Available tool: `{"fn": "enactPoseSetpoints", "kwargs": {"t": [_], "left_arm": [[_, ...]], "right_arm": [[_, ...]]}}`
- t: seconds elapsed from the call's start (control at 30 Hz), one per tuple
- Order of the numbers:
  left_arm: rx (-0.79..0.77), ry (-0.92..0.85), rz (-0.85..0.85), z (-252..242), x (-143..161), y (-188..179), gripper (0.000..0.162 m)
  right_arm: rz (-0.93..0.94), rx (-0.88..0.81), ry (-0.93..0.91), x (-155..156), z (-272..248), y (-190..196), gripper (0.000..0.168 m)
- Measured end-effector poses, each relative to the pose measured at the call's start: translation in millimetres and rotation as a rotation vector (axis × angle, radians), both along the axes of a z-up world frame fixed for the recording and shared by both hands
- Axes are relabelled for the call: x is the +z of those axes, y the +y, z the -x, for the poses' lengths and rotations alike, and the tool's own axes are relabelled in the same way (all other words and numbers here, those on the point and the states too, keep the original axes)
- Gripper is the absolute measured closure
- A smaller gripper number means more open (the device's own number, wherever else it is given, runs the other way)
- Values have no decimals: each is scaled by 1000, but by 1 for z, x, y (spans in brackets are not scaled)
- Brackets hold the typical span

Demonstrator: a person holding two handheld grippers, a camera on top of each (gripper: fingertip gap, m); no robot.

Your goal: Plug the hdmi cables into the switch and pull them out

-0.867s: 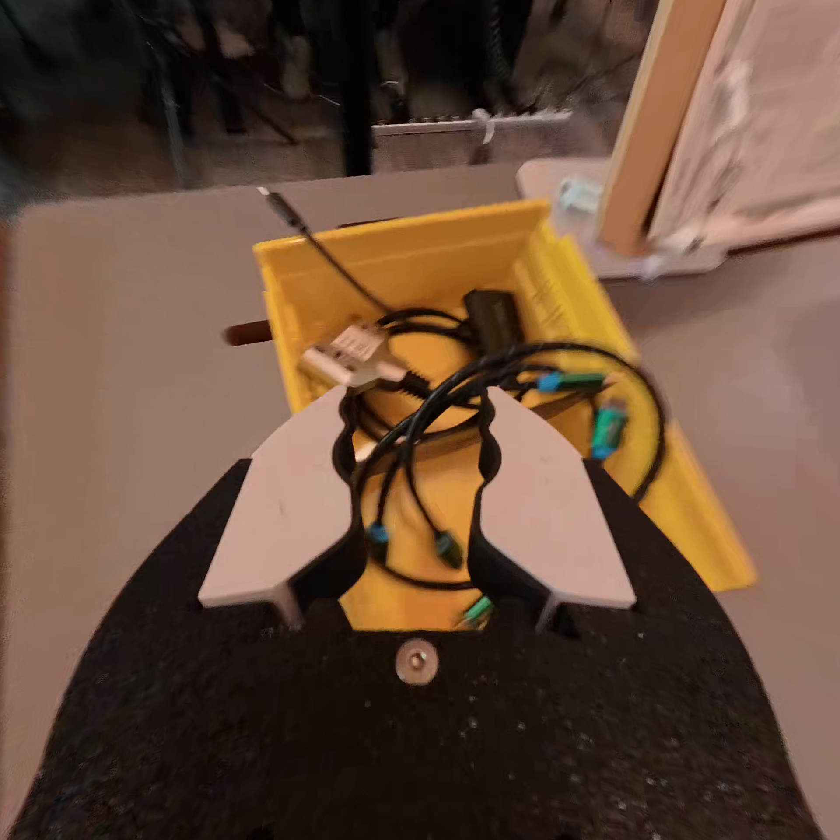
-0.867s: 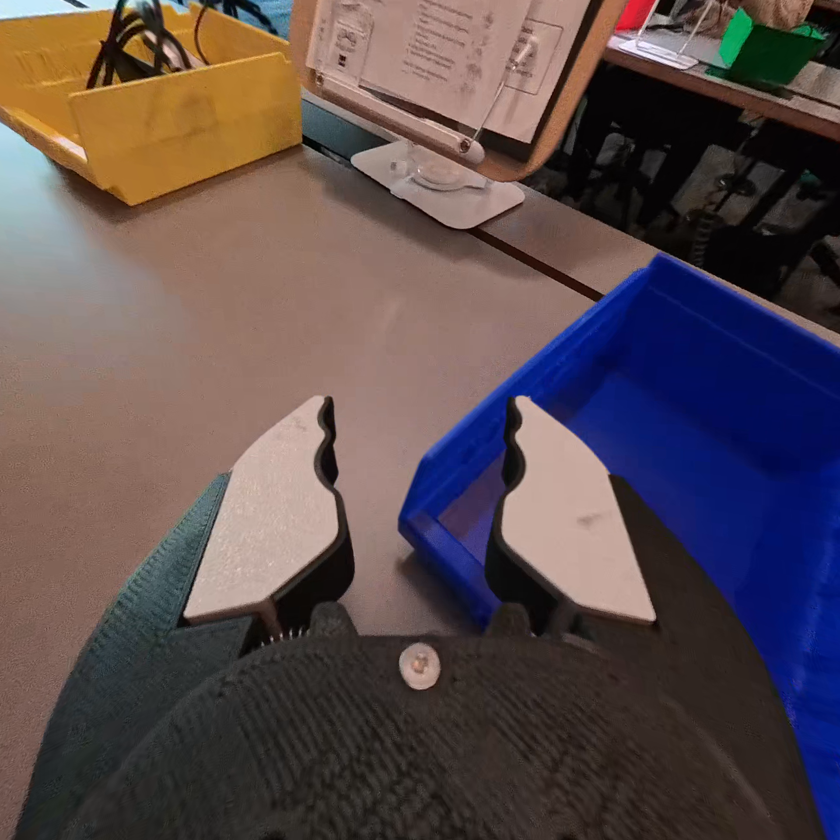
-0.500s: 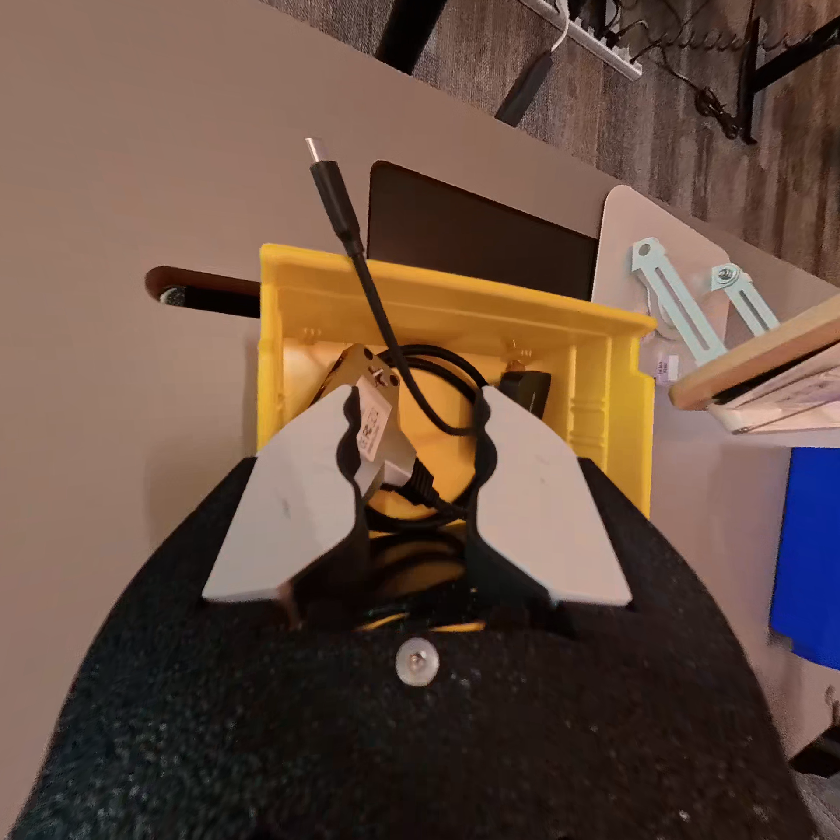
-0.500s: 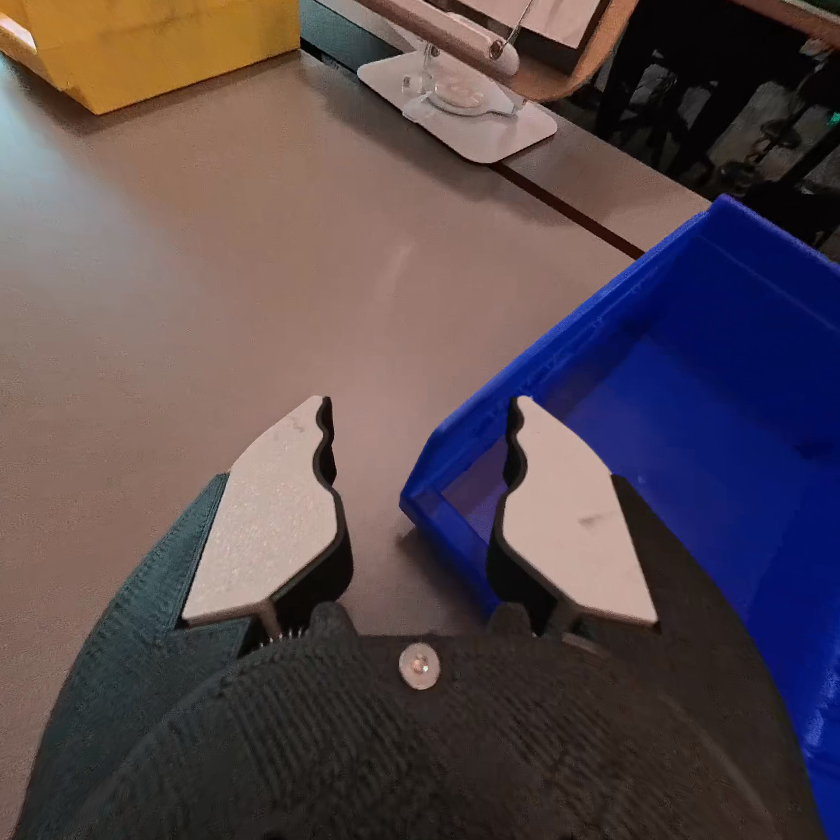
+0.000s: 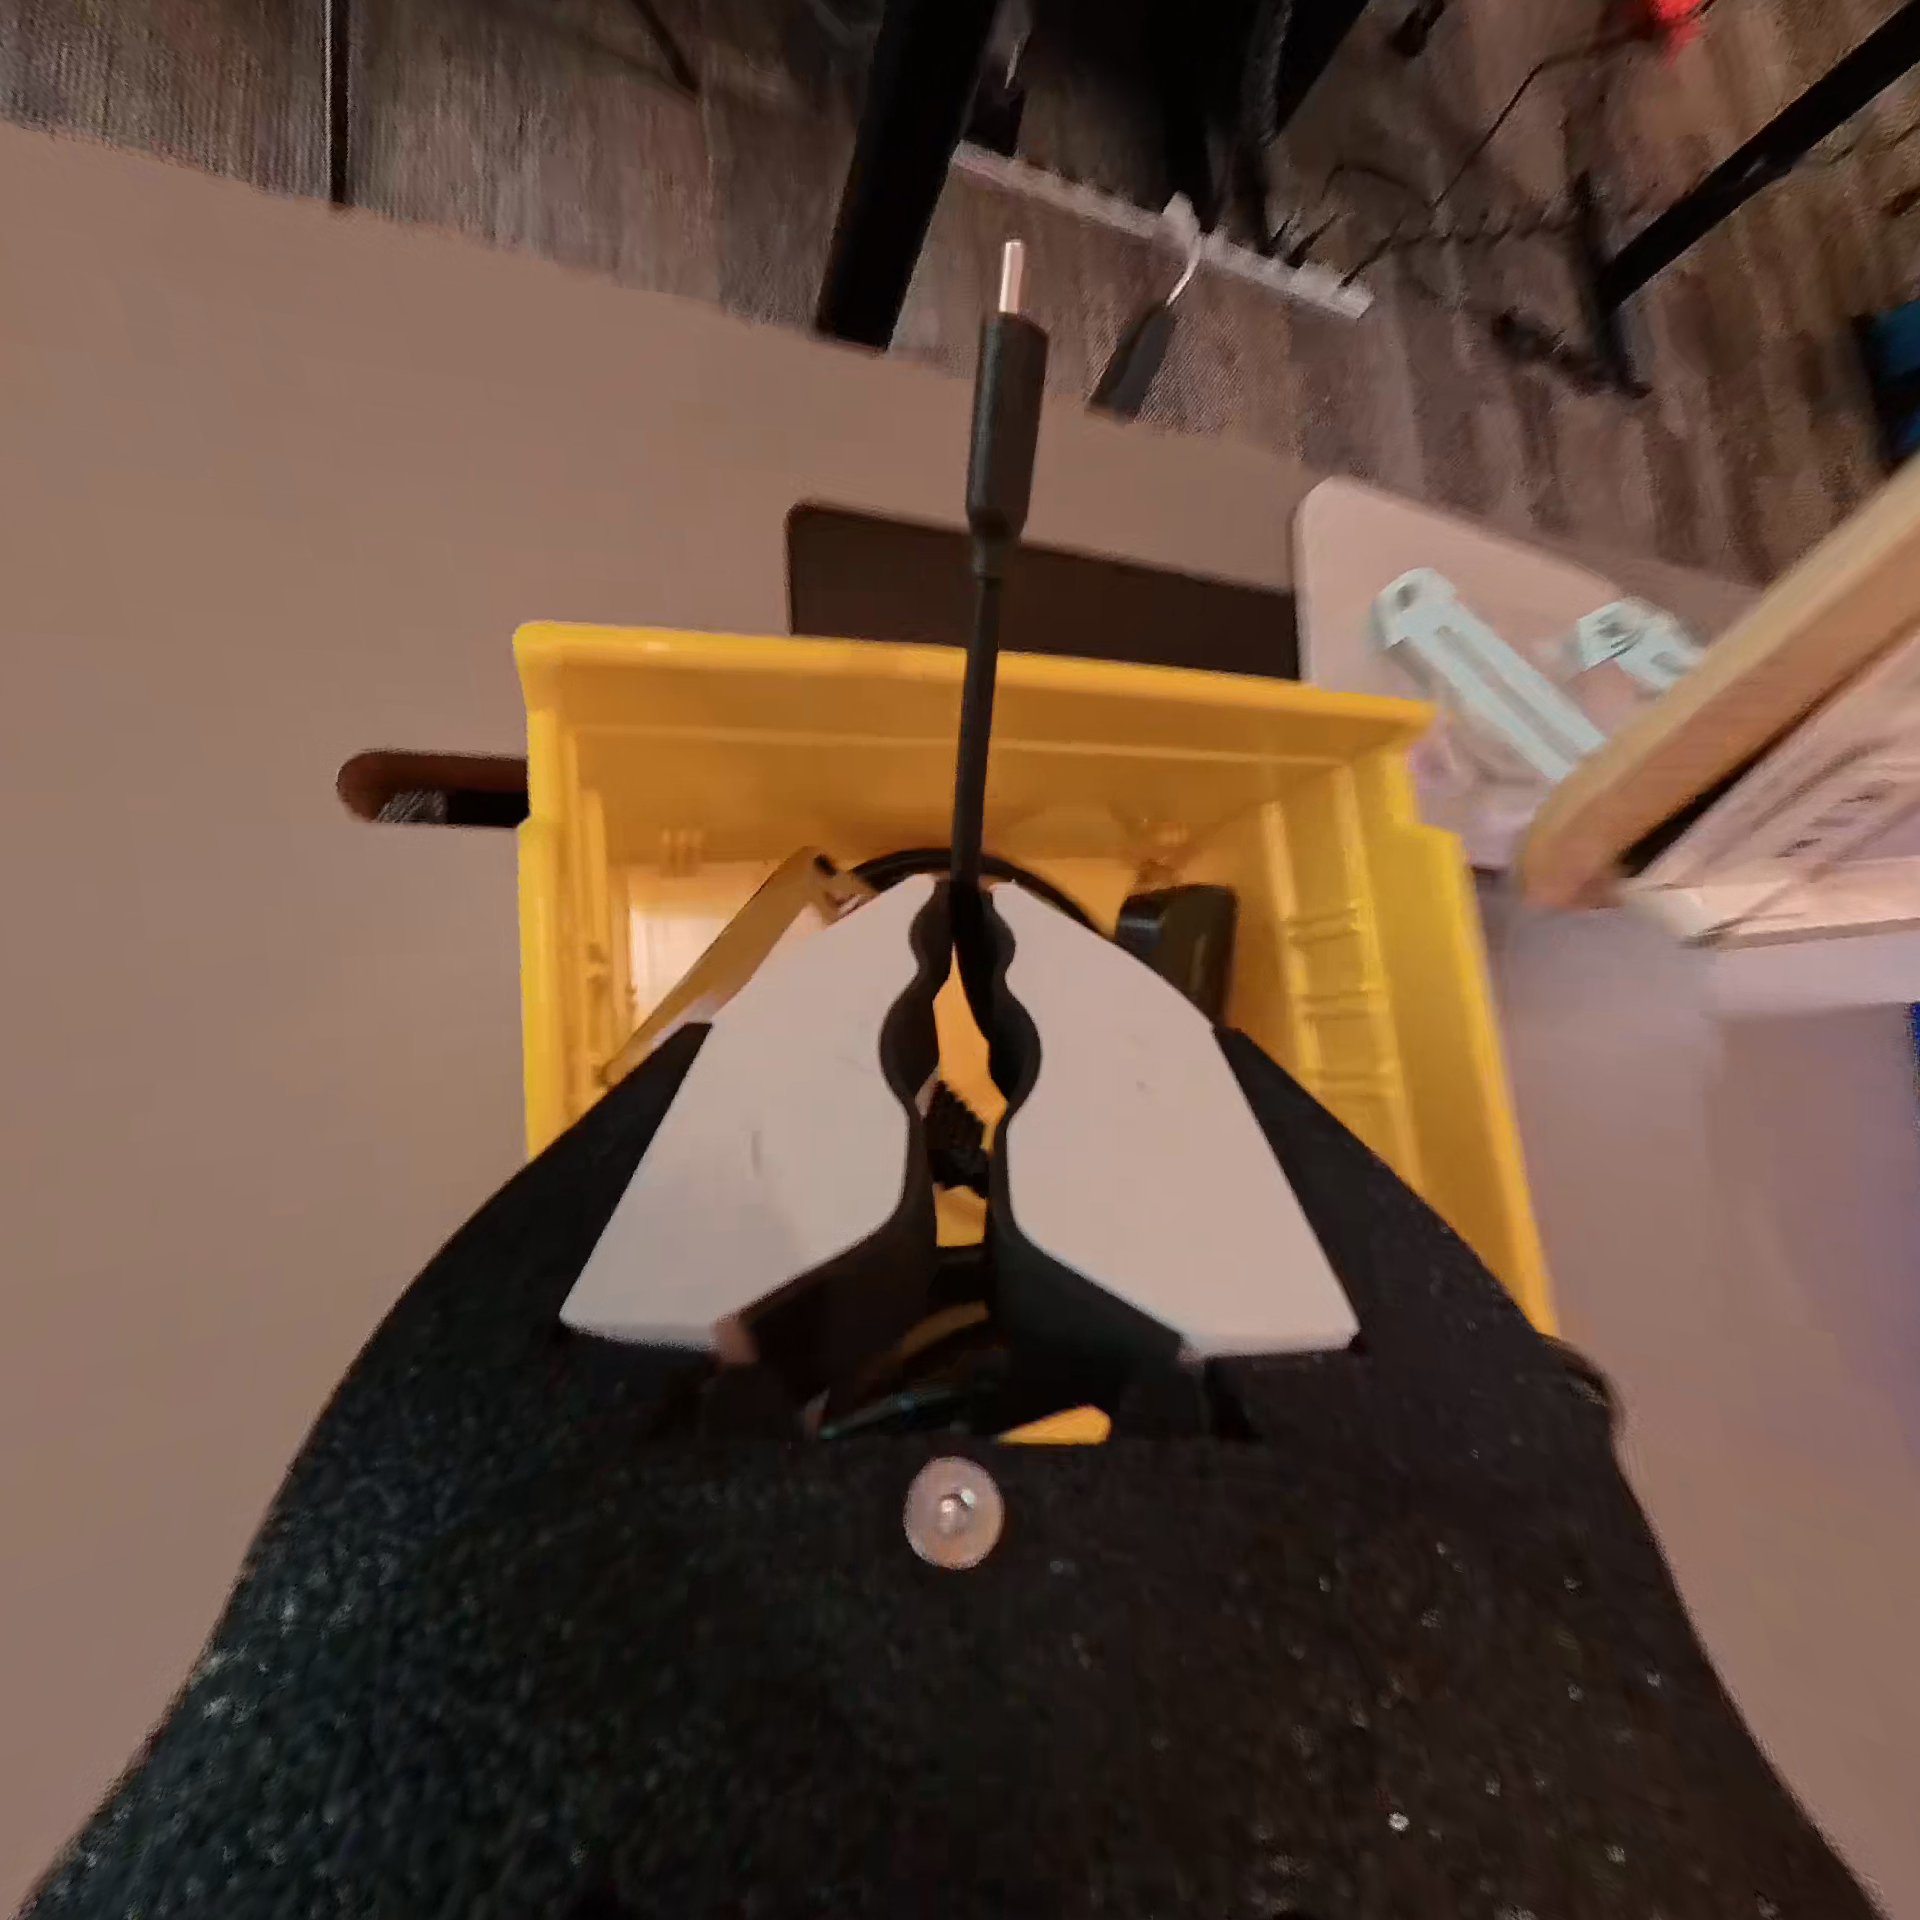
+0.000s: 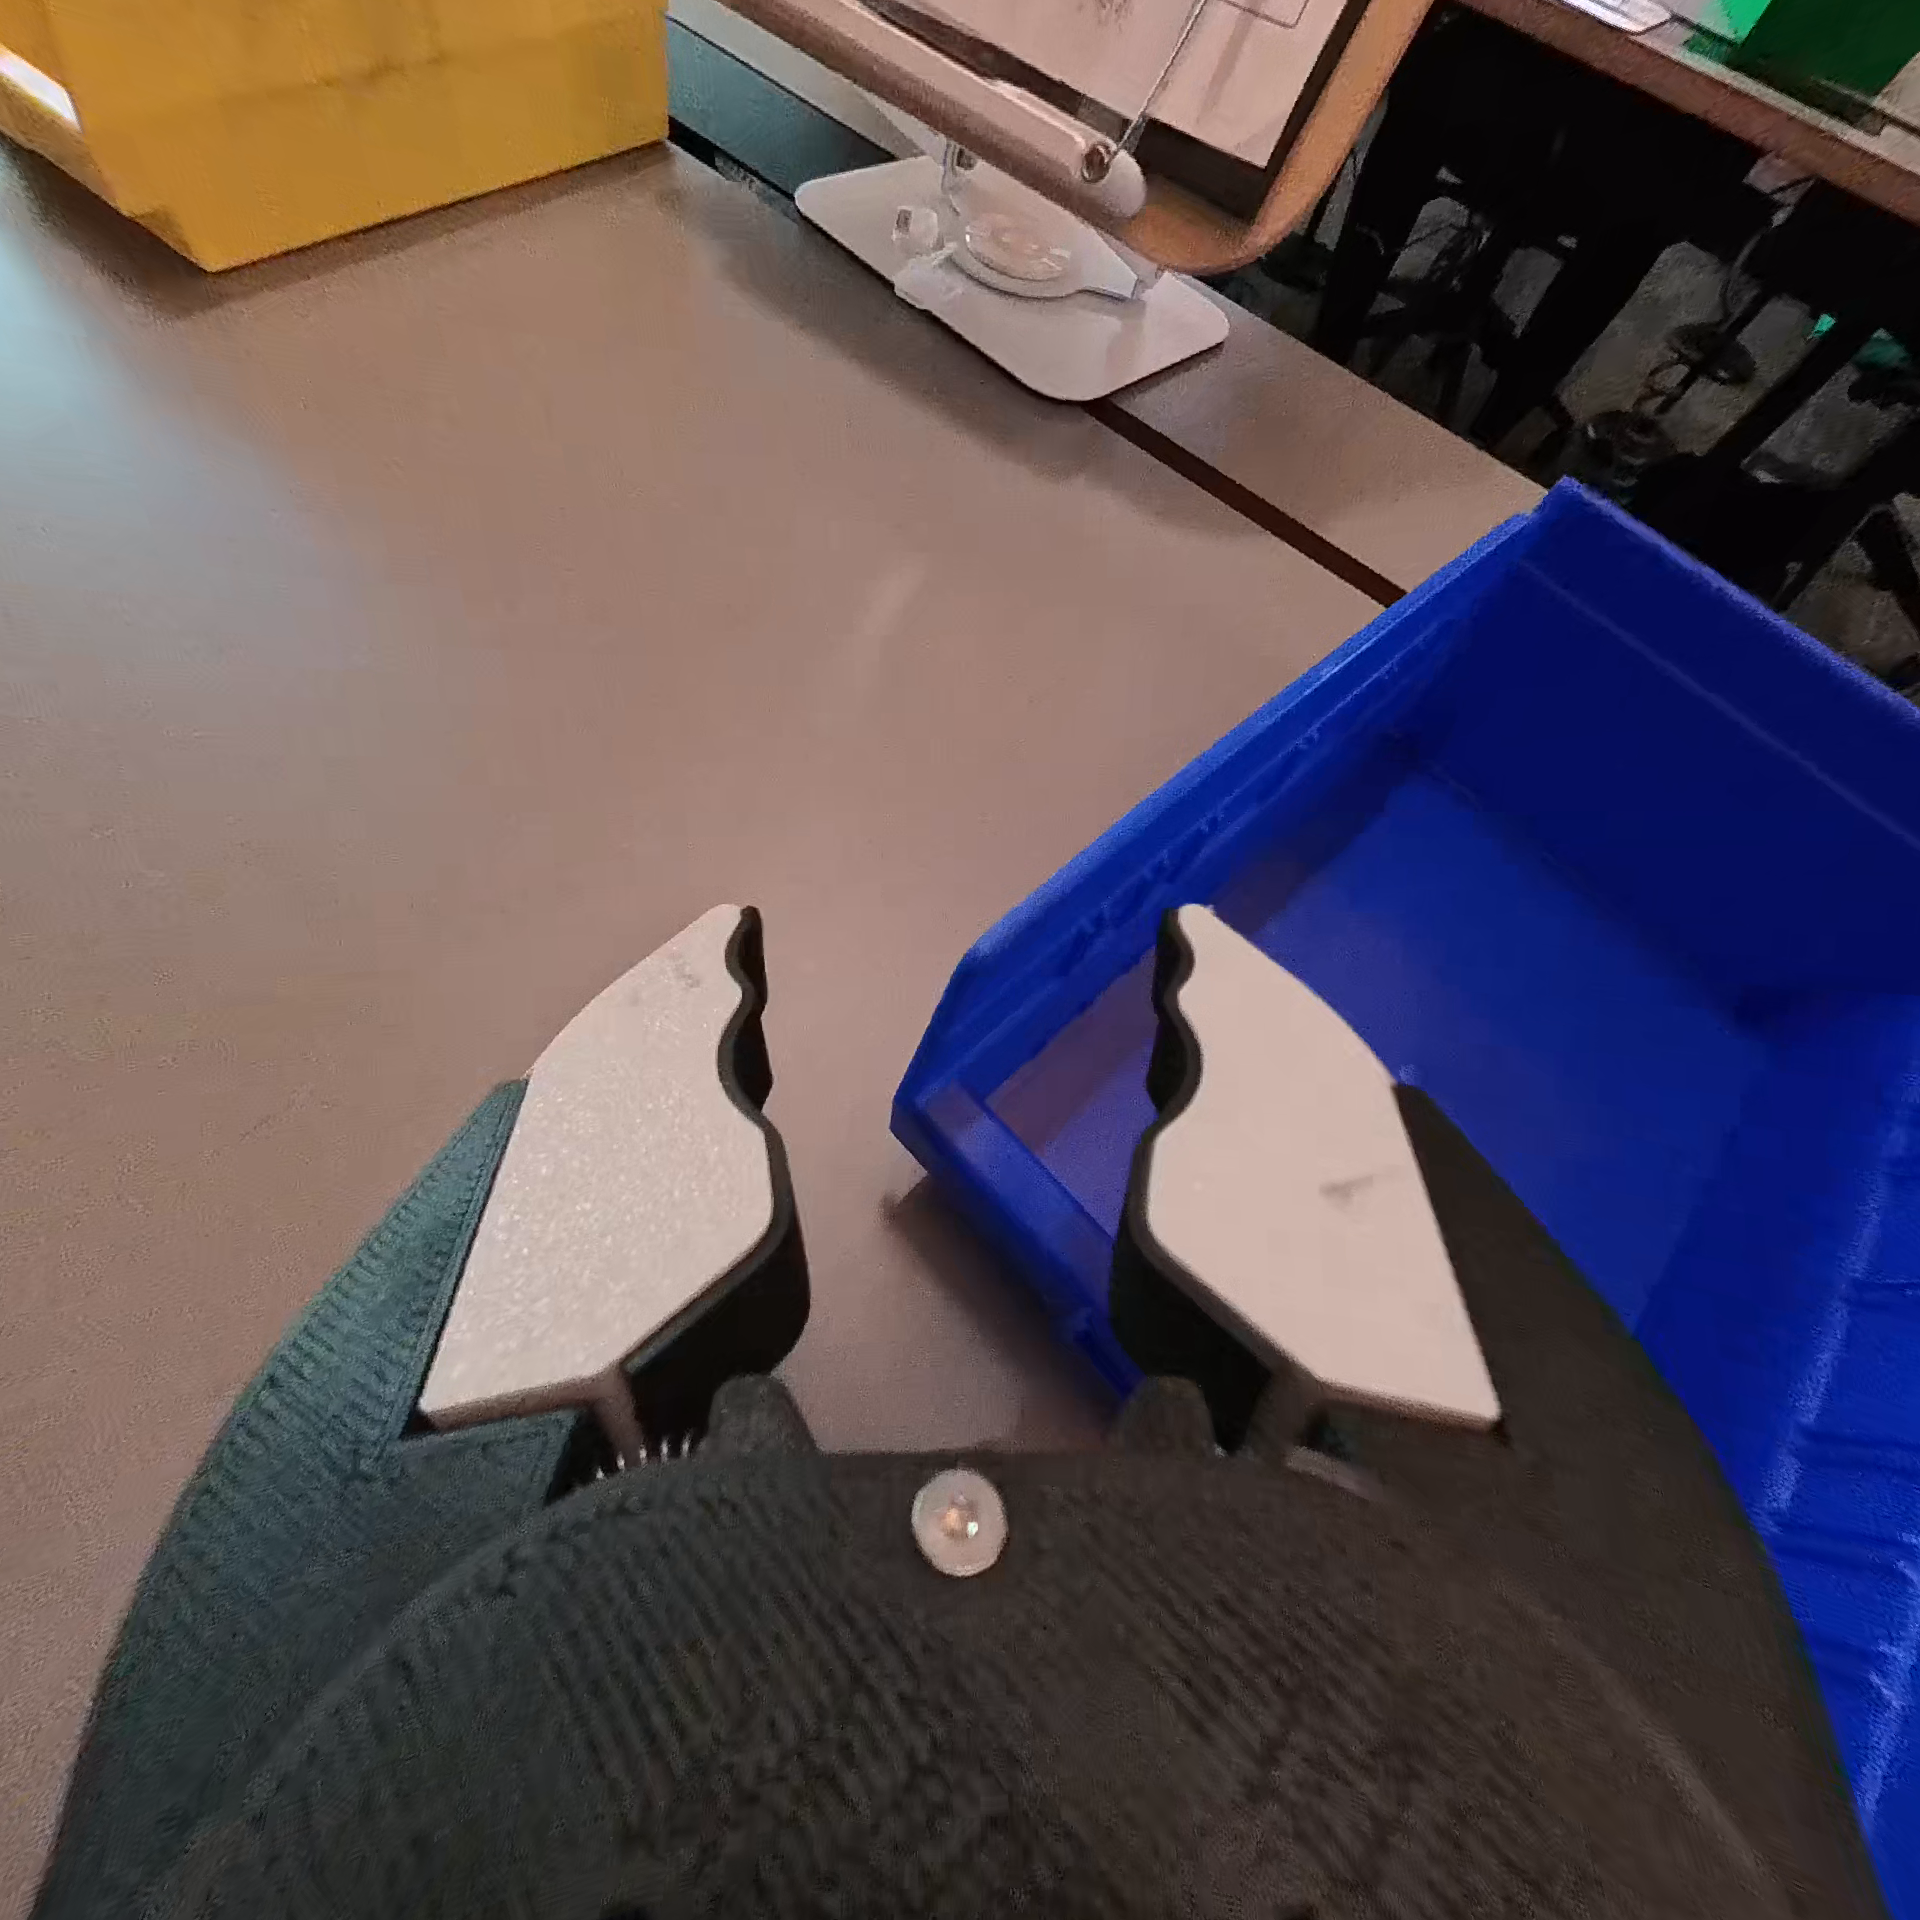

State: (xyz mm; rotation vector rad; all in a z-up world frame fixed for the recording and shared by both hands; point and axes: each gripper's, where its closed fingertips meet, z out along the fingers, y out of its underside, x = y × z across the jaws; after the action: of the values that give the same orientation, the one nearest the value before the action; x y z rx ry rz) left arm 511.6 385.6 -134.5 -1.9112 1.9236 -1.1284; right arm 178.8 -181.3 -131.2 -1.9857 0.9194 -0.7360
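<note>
Here the left gripper (image 5: 961, 914) is clenched on a black cable (image 5: 977, 748) above the yellow bin (image 5: 1340, 997), apparently for extraction; the right gripper (image 6: 961, 1023), jaws released, waits beside the blue bin (image 6: 1558, 914).

blue bin (image 6: 1621, 997); yellow bin (image 5: 1340, 935) | paper stand (image 6: 1039, 260) between; table (image 6: 520, 623)

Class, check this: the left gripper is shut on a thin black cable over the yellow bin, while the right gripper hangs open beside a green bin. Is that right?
Not quite: the bin beside the open right gripper is blue, as the right wrist view shows: a blue bin. The left gripper is indeed shut on the black cable over the yellow bin.
</note>
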Motion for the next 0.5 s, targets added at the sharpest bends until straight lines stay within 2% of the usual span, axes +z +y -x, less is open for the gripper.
{"fn": "enactPoseSetpoints", "kwargs": {"t": [0.03,0.13,0.2,0.33,0.4,0.5], "left_arm": [[2,-44,30,0,14,-4,159],[-44,-205,79,8,70,-21,159],[-100,-311,29,21,106,-32,159],[-194,-504,-19,60,178,-68,159],[-271,-554,-10,89,203,-97,159],[-430,-603,43,140,222,-154,159]], "right_arm": [[2,-4,-11,3,1,-1,96],[-36,-15,-41,13,2,2,98],[-107,-20,-58,21,1,11,99],[-295,2,-65,32,-3,49,99],[-382,36,-71,36,-4,75,96],[-530,87,-68,36,-4,117,91]]}}
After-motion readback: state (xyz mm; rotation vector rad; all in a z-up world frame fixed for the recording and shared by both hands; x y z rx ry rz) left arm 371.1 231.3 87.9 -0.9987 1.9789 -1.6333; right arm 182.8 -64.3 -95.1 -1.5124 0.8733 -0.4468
